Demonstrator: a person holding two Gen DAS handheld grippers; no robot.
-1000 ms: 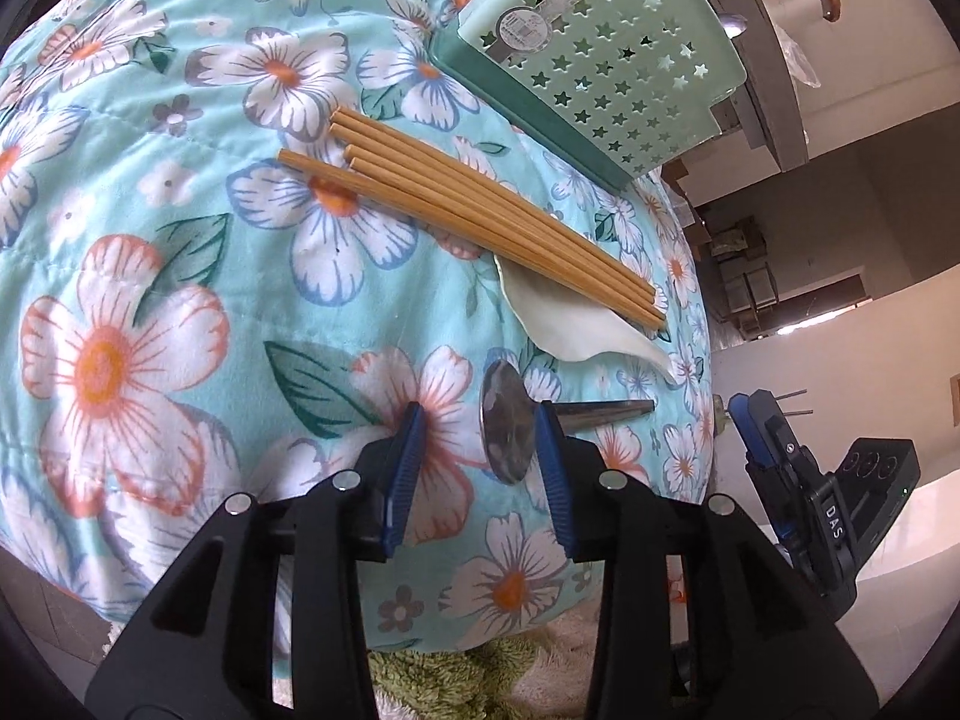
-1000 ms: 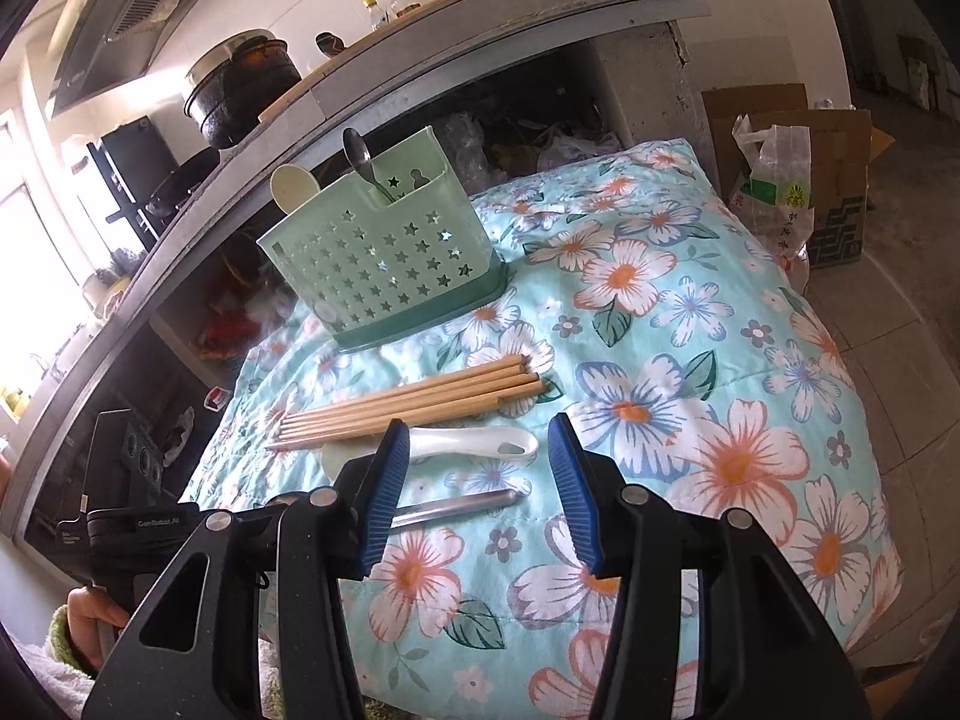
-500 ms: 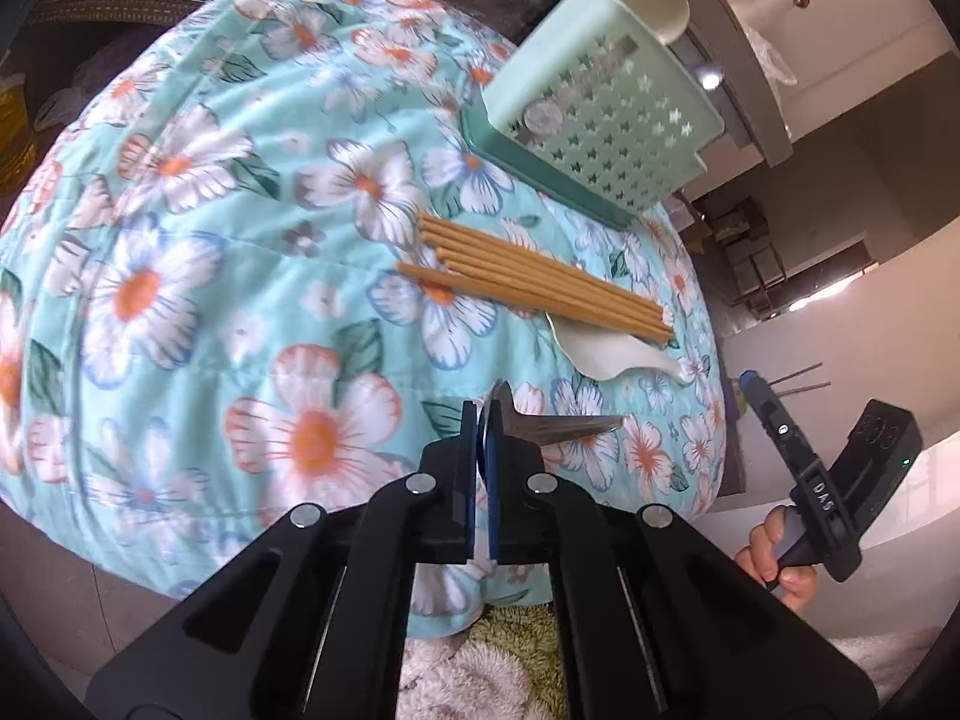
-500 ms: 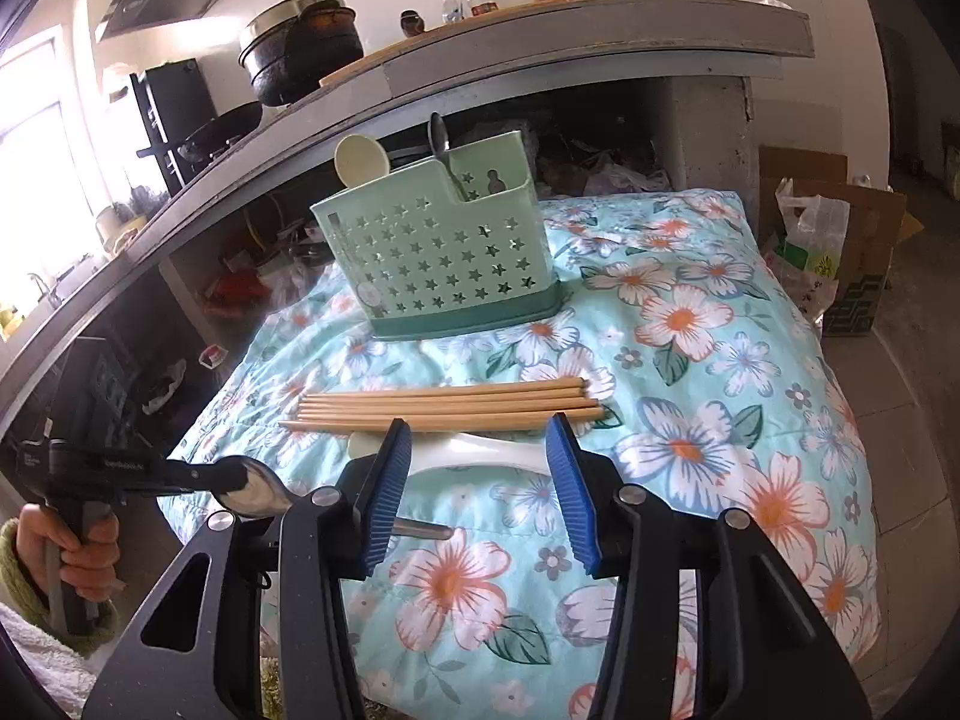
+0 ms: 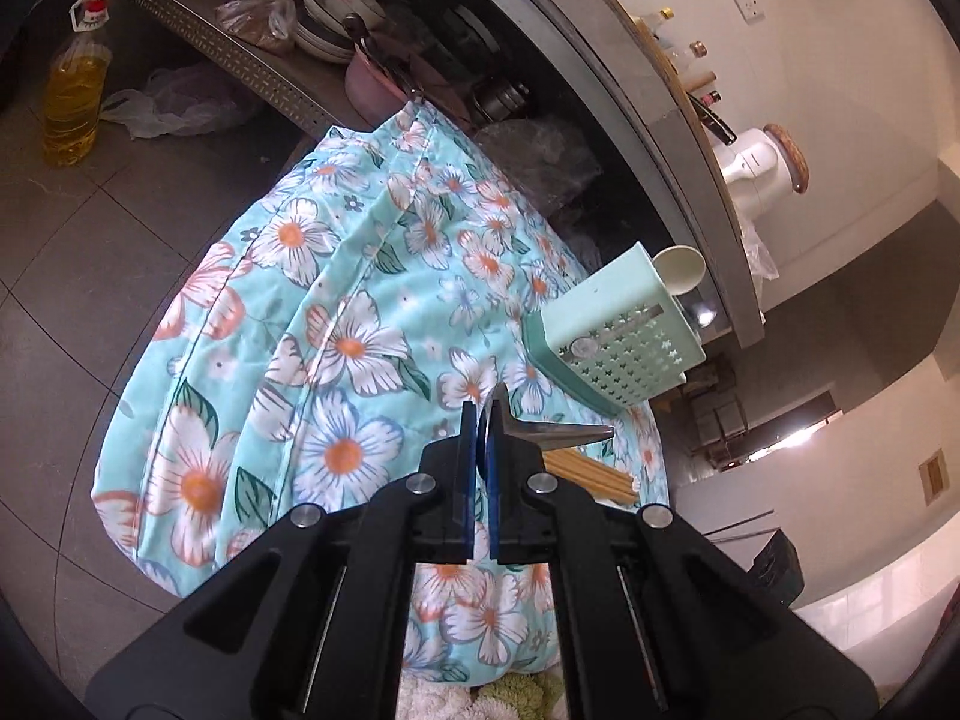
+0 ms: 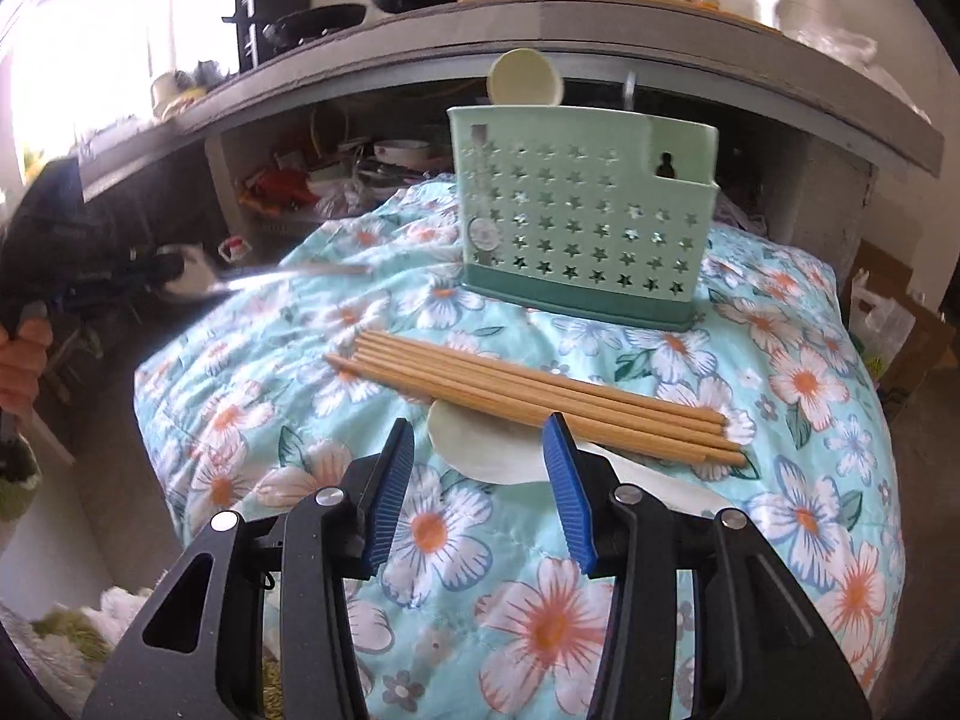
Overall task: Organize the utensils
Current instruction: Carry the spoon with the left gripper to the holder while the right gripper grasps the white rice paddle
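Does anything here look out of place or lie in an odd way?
One thing: the white spoon lies partly under the wooden chopsticks, which rest across it. The green holder stands upright on the floral cloth. Nothing looks spilled or damaged.

Bright daylight glares from the window (image 6: 72, 60) — fisheye edges bend, left side motion-blurred.

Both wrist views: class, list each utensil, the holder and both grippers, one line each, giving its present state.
Left gripper: shut on the metal spoon.
Metal spoon: held in the air, handle sticking out sideways.
Right gripper: open, empty, above the white spoon.
White spoon: lying on the floral cloth, partly under the chopsticks.
Chopsticks: lying bundled together on the cloth.
Green holder: upright, a cream spoon standing in it.
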